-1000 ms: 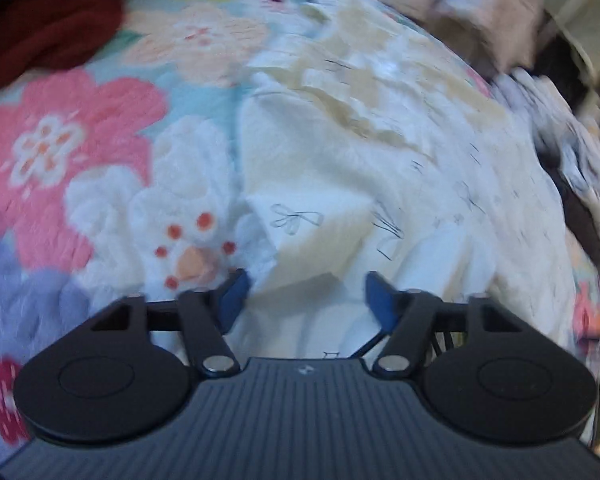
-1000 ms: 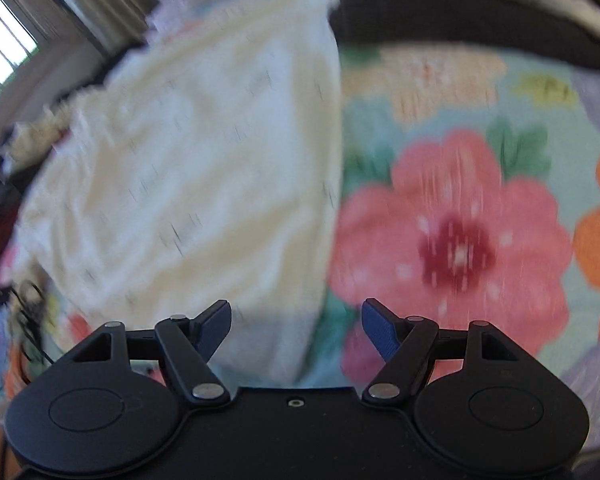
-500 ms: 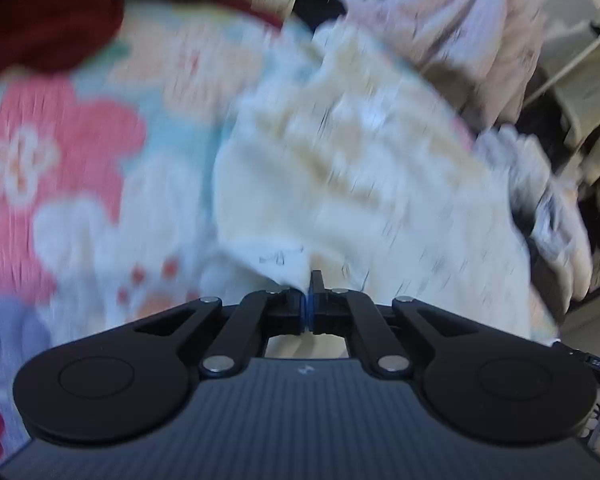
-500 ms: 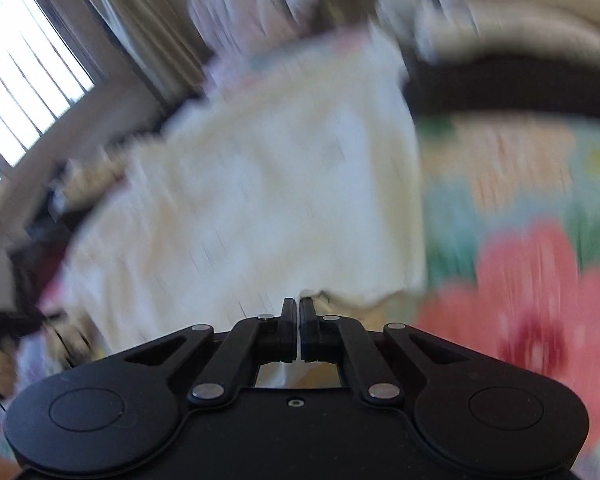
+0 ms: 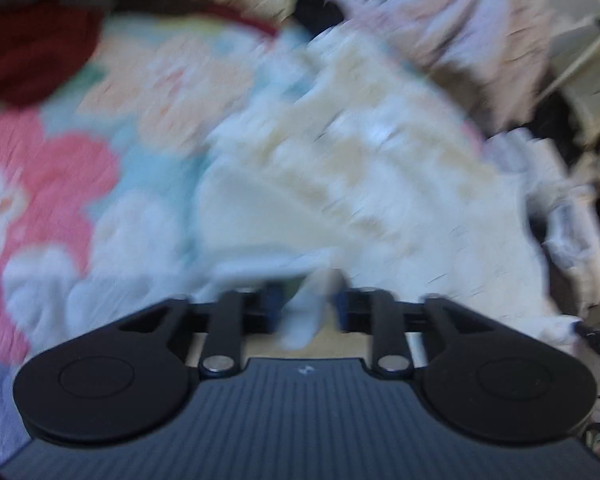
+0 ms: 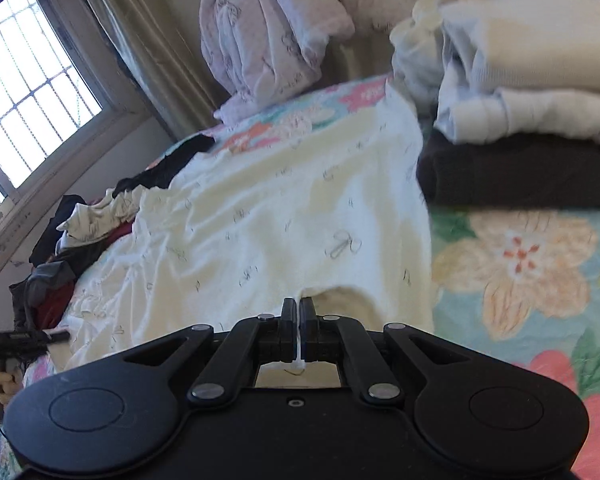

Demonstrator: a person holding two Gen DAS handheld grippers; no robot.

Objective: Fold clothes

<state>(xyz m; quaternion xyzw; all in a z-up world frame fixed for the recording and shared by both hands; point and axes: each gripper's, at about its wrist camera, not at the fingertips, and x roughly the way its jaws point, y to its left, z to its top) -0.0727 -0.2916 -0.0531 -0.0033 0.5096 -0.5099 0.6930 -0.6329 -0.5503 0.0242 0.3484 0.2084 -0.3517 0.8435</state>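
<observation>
A cream garment with small dark bow prints (image 6: 284, 216) lies spread on a floral quilt (image 6: 524, 264). My right gripper (image 6: 299, 312) is shut on the garment's near hem and pinches a strip of cloth between its jaws. In the blurred left wrist view the same garment (image 5: 360, 184) lies ahead. My left gripper (image 5: 306, 304) has its jaws parted, with a fold of the cloth hanging between them.
A stack of folded cream and dark clothes (image 6: 520, 120) stands at the right on the quilt. A heap of unfolded clothes (image 6: 80, 236) lies at the bed's left edge under a window (image 6: 24, 92). A lilac duvet (image 6: 272, 40) sits at the back. A dark red garment (image 5: 32, 52) lies far left.
Both grippers closed on the garment's edge half a second ago. The right one stays shut on it and has lifted. The left one's jaws have since parted.
</observation>
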